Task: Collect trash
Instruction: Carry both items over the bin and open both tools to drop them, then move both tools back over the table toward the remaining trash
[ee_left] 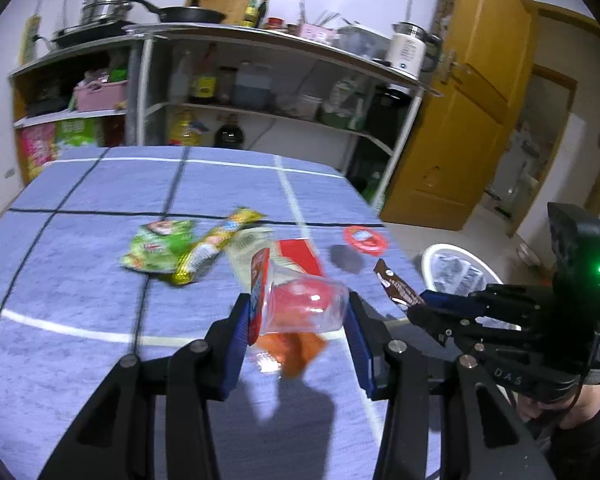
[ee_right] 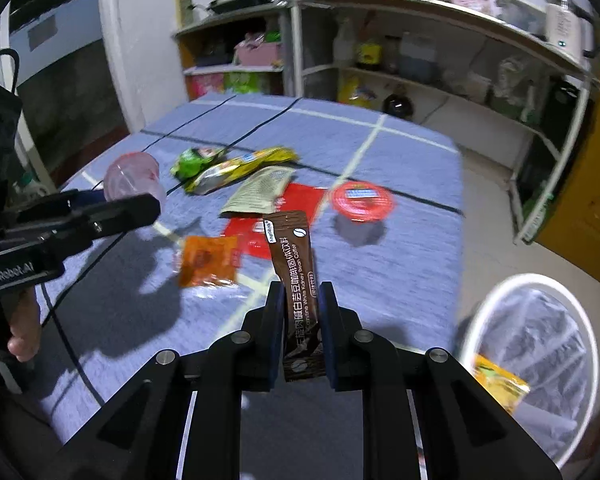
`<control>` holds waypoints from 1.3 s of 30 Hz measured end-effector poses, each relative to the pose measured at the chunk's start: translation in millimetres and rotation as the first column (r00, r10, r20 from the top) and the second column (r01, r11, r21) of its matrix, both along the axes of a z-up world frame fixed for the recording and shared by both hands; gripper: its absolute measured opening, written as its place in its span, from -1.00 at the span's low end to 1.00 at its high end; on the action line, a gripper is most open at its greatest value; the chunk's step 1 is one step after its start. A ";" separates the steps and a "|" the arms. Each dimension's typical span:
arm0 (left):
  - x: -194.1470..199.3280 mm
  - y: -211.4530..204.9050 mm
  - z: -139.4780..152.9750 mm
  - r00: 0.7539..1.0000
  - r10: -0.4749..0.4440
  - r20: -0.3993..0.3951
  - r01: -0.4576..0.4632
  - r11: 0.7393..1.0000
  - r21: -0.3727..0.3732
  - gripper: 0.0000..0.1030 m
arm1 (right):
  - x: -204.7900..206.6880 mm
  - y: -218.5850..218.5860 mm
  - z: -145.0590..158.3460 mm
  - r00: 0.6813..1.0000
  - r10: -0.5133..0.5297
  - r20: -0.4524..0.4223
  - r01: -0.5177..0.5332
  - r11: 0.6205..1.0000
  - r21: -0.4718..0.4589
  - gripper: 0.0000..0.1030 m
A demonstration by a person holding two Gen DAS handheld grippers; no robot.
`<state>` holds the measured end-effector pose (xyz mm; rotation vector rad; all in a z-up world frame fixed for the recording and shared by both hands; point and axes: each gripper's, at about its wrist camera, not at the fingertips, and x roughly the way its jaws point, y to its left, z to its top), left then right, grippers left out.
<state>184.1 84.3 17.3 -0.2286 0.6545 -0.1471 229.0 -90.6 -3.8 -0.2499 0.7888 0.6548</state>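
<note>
The left gripper point(ee_left: 298, 312) pinches a clear plastic cup point(ee_left: 304, 306) lying sideways between its pads, raised above an orange sachet point(ee_right: 206, 260) on the blue tablecloth point(ee_right: 400, 264). The right gripper point(ee_right: 300, 312) clamps a brown coffee sachet point(ee_right: 294, 264); right of it stands a white mesh bin point(ee_right: 540, 344).
</note>
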 end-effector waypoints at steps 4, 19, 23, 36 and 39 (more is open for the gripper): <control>9.4 -32.3 5.8 0.998 -0.061 0.009 0.060 0.998 0.006 -0.08 | -2.5 -40.7 8.8 0.996 -0.083 0.020 0.083 0.996 0.019 -0.66; 59.5 -179.5 9.0 0.952 -0.304 -0.019 0.305 0.950 0.060 -0.08 | 2.4 -196.8 1.3 0.920 -0.392 -0.018 0.392 0.917 0.067 -0.65; 74.2 -206.8 4.7 0.938 -0.345 -0.032 0.346 0.937 0.053 -0.08 | 8.0 -215.0 -4.6 0.901 -0.431 -0.040 0.433 0.899 0.070 -0.65; 105.2 -237.6 -16.5 0.929 -0.362 -0.074 0.364 0.931 0.010 0.09 | 22.2 -242.3 -15.6 0.845 -0.532 -0.050 0.534 0.844 0.055 -0.52; 103.8 -234.5 -15.5 0.932 -0.358 -0.063 0.358 0.934 0.000 0.18 | 19.9 -245.2 -13.1 0.841 -0.539 -0.047 0.541 0.838 0.072 -0.28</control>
